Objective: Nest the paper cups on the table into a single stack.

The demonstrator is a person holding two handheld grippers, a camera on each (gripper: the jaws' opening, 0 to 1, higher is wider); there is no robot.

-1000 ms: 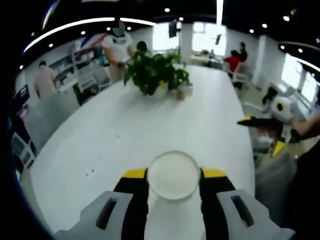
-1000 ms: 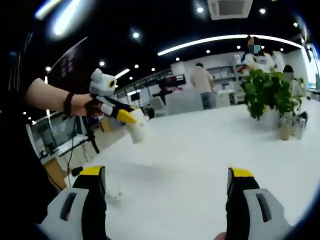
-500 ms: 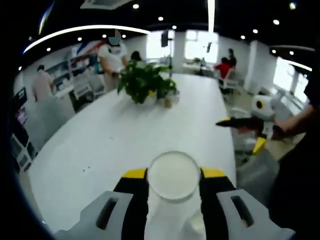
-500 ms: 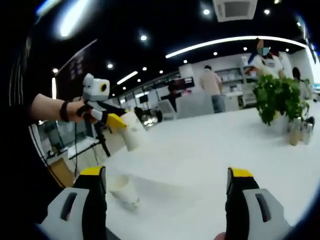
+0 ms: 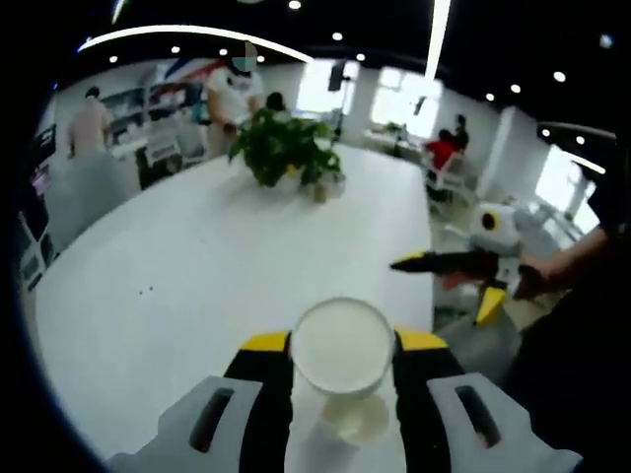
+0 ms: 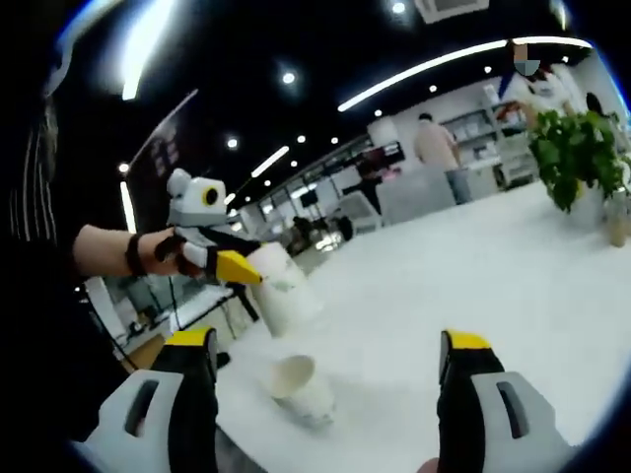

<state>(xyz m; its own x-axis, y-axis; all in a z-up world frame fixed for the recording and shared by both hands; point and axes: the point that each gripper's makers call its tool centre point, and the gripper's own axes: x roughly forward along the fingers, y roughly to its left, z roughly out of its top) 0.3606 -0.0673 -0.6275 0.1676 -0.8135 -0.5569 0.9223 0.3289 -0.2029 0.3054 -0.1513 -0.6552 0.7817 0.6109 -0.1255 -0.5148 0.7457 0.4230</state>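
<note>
My left gripper [image 5: 342, 350] clamps a cup [image 5: 342, 347]; right gripper [image 6: 325, 379] gapes empty. Misaligned, I could topple the table cup [image 6: 301, 387].

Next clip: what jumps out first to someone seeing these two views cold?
The white paper cup clamped between the left gripper's yellow-tipped jaws, its open mouth facing the camera, held above a second cup on the white table. The right gripper is open and empty, and a leafy potted plant stands at the table's far end.
</note>
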